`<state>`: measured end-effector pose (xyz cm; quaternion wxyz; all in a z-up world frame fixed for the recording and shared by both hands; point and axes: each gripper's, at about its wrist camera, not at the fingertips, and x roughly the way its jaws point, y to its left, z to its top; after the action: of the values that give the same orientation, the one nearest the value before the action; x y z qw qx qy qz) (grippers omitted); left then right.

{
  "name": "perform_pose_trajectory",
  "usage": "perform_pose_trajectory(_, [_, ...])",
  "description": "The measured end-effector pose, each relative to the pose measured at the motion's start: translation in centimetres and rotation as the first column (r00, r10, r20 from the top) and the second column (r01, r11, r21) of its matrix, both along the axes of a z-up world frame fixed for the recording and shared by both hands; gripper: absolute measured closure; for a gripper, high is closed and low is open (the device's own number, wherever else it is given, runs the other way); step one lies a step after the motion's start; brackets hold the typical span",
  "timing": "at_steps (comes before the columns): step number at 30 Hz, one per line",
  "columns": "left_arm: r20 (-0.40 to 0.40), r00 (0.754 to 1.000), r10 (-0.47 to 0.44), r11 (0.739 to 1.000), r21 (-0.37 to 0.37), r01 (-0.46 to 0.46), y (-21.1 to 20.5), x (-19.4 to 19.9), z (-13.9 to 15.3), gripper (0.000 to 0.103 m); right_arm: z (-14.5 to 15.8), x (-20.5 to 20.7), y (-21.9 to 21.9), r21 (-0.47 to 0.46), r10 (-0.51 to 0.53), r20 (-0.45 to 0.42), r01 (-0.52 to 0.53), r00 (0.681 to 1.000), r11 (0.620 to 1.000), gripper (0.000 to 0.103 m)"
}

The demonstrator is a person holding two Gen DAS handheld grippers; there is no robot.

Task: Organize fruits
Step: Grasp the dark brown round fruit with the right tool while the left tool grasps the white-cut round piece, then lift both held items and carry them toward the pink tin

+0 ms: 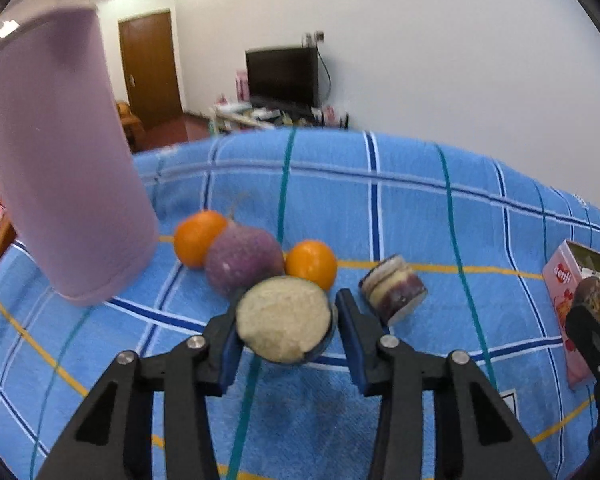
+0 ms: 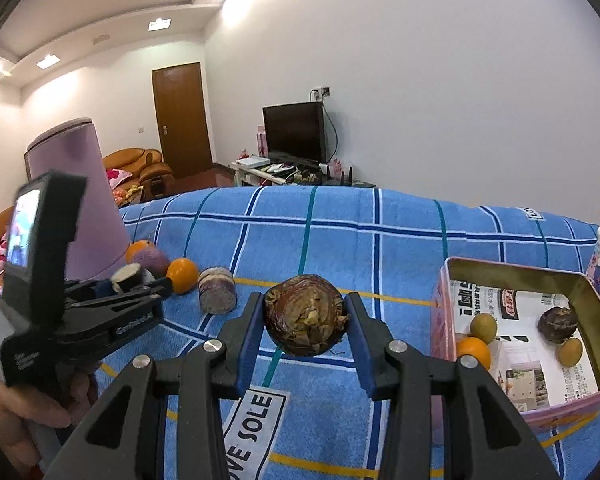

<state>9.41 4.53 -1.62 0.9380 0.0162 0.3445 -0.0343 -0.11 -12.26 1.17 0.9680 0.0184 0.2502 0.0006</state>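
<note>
While the left claw (image 1: 286, 322) reaches level over the blue checked cloth (image 1: 420, 208), clamped on a cut fruit half (image 1: 286, 320) (pale flesh toward the camera), the right claw (image 2: 306, 322) grips a brown round fruit (image 2: 306, 314) just left of the open tin (image 2: 580, 284); two oranges (image 1: 198, 238) lie beyond.

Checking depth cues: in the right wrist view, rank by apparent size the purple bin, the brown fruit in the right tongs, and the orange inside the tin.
1. Purple bin
2. Brown fruit, enlarged by nearness
3. Orange
</note>
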Motion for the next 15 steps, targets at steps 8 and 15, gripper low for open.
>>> perform_pose_trajectory(8, [0.123, 0.991, 0.050, 0.998, 0.026, -0.053, 0.1, -2.7, 1.5, 0.058, 0.4, -0.8, 0.5, -0.041, -0.026, 0.050, 0.028, 0.998, 0.999, 0.060])
perform_pose_trajectory(15, [0.142, 0.988, 0.066, 0.997, 0.024, -0.070, -0.2, -3.7, 1.8, 0.058, 0.7, -1.6, 1.5, -0.109, -0.016, 0.082, 0.025, 0.997, 0.994, 0.060])
